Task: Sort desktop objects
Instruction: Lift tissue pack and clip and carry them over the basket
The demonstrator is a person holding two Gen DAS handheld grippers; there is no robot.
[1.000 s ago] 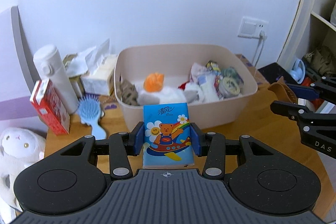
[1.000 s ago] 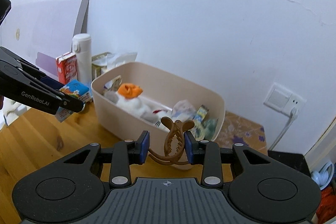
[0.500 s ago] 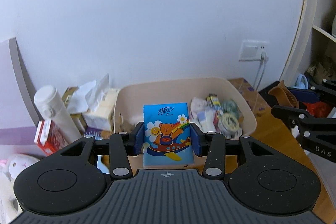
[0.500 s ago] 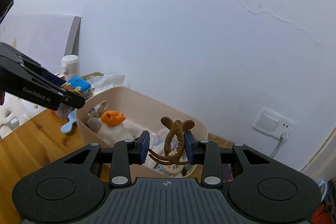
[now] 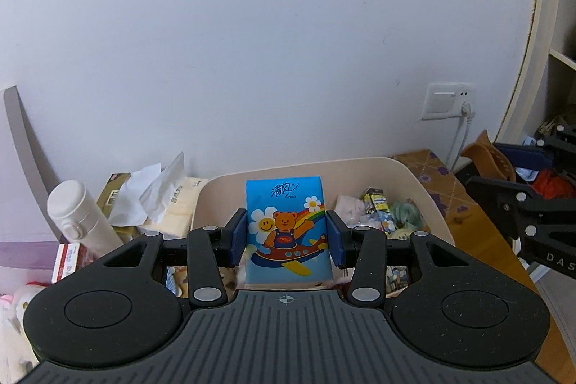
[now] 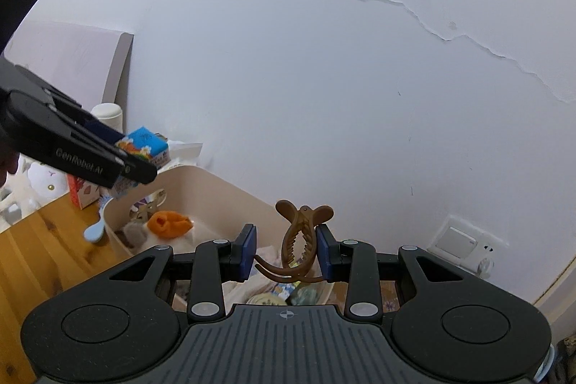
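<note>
You have lifted both hands over the beige bin (image 5: 424, 182): your left gripper (image 5: 286, 242) stays clamped on the tissue pack (image 5: 286, 229), your right gripper (image 6: 286, 252) on the brown hair claw (image 6: 300, 233). Both now hang above the bin's contents, so I judge you are ready to drop them in.

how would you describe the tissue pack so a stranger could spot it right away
Find the beige bin against the white wall. Above its near edge the left tool grips a flat tissue pack. It alone is bright blue, with a cartoon bear, rainbow and daisies.
</note>
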